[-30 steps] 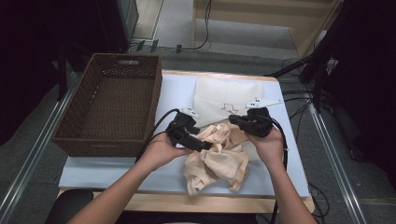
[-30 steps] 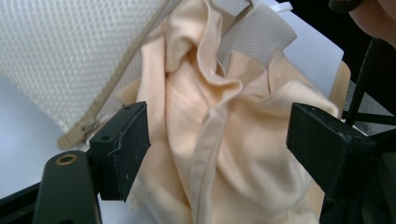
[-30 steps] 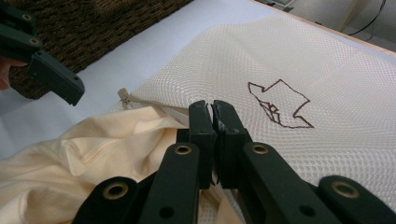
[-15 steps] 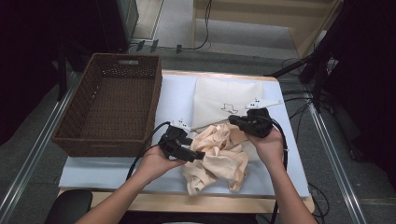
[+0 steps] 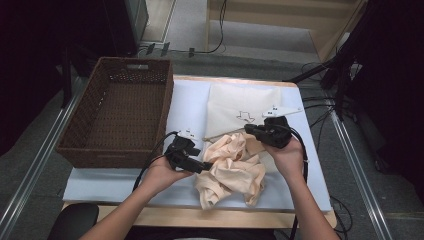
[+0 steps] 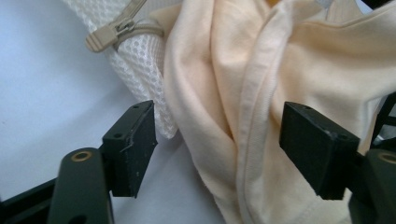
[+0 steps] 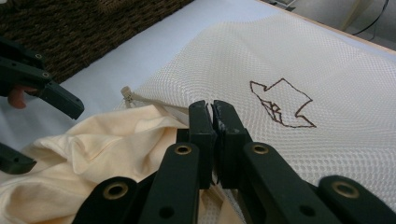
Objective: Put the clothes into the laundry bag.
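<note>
Nearest, the left tongs [image 6: 219, 154] stand apart around a fold of the peach garment [image 5: 235, 167], which lies crumpled on the worktop [image 5: 190, 107] at the mouth of the mesh bag [image 5: 240, 102]; the jaws have just been closing, pads not yet pressing. Best to take a thick hem, clear of the mesh. Beyond, the right tongs [image 7: 214, 116] are clamped tight on the bag's edge near the zip [image 7: 127, 95]; that edge wants lifting so the opening gapes. Farthest left, the wicker basket [image 5: 120, 115] sits idle.
</note>
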The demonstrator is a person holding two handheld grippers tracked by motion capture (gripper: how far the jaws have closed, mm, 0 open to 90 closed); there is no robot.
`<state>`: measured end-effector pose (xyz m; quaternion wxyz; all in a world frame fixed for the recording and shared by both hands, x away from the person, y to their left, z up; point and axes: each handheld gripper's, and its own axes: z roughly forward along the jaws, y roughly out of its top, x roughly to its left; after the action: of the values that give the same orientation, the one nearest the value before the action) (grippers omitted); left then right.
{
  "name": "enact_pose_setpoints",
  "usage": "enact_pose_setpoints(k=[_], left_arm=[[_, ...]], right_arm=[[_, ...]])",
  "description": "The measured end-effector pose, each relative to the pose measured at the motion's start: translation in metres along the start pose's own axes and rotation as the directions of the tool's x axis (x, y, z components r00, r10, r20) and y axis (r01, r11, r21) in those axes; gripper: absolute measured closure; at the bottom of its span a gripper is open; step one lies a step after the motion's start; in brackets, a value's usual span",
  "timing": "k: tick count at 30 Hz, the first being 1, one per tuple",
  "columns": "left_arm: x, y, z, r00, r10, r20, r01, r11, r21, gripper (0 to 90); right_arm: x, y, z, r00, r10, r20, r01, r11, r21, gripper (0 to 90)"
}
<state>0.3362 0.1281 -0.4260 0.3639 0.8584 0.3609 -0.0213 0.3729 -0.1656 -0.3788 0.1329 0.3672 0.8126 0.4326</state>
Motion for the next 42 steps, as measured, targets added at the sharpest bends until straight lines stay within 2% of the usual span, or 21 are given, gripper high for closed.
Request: enact_pose_setpoints(k=[3,4,5,6,8,10,12,13,14,15,17,18,19,20,27,33,36,37,42], left_arm=[[0.000,-0.003,0.008,1.0000,0.001,0.005,-0.001,0.9999,0.015,32.8],[-0.001,-0.004,0.012,1.0000,-0.001,0.002,0.001,0.9998,0.022,37.0],[-0.001,-0.004,0.012,1.0000,-0.001,0.002,0.001,0.9998,0.022,39.0],[-0.002,-0.005,0.015,0.9998,-0.020,0.000,0.020,0.9998,0.004,40.5],[-0.002,-0.005,0.016,0.9998,-0.020,-0.007,0.020,0.9998,0.006,41.6],[-0.001,-0.006,0.018,0.9998,-0.020,0.002,0.020,0.9997,0.015,51.0],[0.001,-0.006,0.020,0.9987,-0.042,0.031,0.041,0.9989,0.021,54.2],[0.000,-0.007,0.024,0.9985,-0.040,0.038,0.038,0.9988,0.032,61.4],[0.000,-0.007,0.024,0.9985,-0.040,0.038,0.038,0.9988,0.032,64.6],[-0.001,-0.007,0.024,0.9994,-0.018,0.030,0.017,0.9993,0.033,68.4],[-0.002,-0.007,0.024,0.9995,-0.013,0.030,0.012,0.9993,0.035,71.9],[-0.002,-0.007,0.023,0.9992,-0.011,0.039,0.010,0.9995,0.028,75.4],[-0.002,-0.007,0.022,0.9985,-0.001,0.055,-0.001,0.9995,0.031,83.0],[-0.002,-0.007,0.022,0.9985,-0.001,0.055,-0.001,0.9995,0.031,84.8],[-0.005,-0.002,0.016,0.9963,0.023,0.083,-0.023,0.9997,0.001,87.3],[-0.019,0.010,0.010,0.9936,0.064,0.093,-0.059,0.9967,-0.056,87.4],[-0.022,0.016,0.010,0.9933,0.073,0.090,-0.066,0.9950,-0.075,87.4],[-0.025,0.022,0.010,0.9926,0.086,0.085,-0.079,0.9930,-0.088,87.3],[-0.028,0.033,0.011,0.9922,0.099,0.076,-0.091,0.9904,-0.104,87.4]], right_arm=[[0.001,0.000,0.000,1.0000,0.002,-0.001,-0.002,1.000,0.001,88.7],[0.001,0.000,0.001,1.0000,-0.002,-0.004,0.002,1.000,0.003,88.7],[0.001,0.000,0.001,1.0000,-0.002,-0.004,0.002,1.000,0.003,88.7],[0.002,-0.001,0.001,1.0000,0.000,-0.007,0.000,1.000,0.002,88.7],[0.002,-0.001,0.002,1.0000,-0.002,-0.009,0.002,1.000,0.003,88.7],[0.003,-0.001,0.003,1.0000,-0.002,-0.009,0.002,1.000,0.007,88.6],[0.003,-0.001,0.003,1.0000,-0.003,-0.009,0.003,1.000,0.009,88.6],[0.003,-0.001,0.003,1.0000,-0.004,-0.009,0.004,1.000,0.010,88.6],[0.004,-0.001,0.004,0.9999,-0.007,-0.009,0.007,1.000,0.010,88.7],[0.004,0.000,0.004,0.9999,-0.008,-0.010,0.008,1.000,0.012,88.7],[0.004,0.000,0.004,0.9999,-0.011,-0.010,0.011,1.000,0.011,88.7],[0.004,0.000,0.004,0.9999,-0.010,-0.012,0.010,1.000,0.012,88.8],[0.004,0.000,0.005,0.9999,-0.003,-0.014,0.004,1.000,0.016,88.8],[0.004,0.000,0.005,0.9999,-0.003,-0.014,0.004,1.000,0.016,88.8],[0.003,-0.001,0.005,0.9999,-0.002,-0.011,0.003,1.000,0.021,88.8],[0.005,0.000,0.006,0.9999,-0.007,-0.013,0.007,1.000,0.020,88.7],[0.007,0.000,0.007,0.9999,-0.008,-0.012,0.008,1.000,0.019,88.7],[0.008,0.001,0.006,0.9999,-0.006,-0.011,0.006,1.000,0.020,88.7],[0.008,0.002,0.005,0.9999,-0.008,-0.012,0.008,1.000,0.011,88.8]])
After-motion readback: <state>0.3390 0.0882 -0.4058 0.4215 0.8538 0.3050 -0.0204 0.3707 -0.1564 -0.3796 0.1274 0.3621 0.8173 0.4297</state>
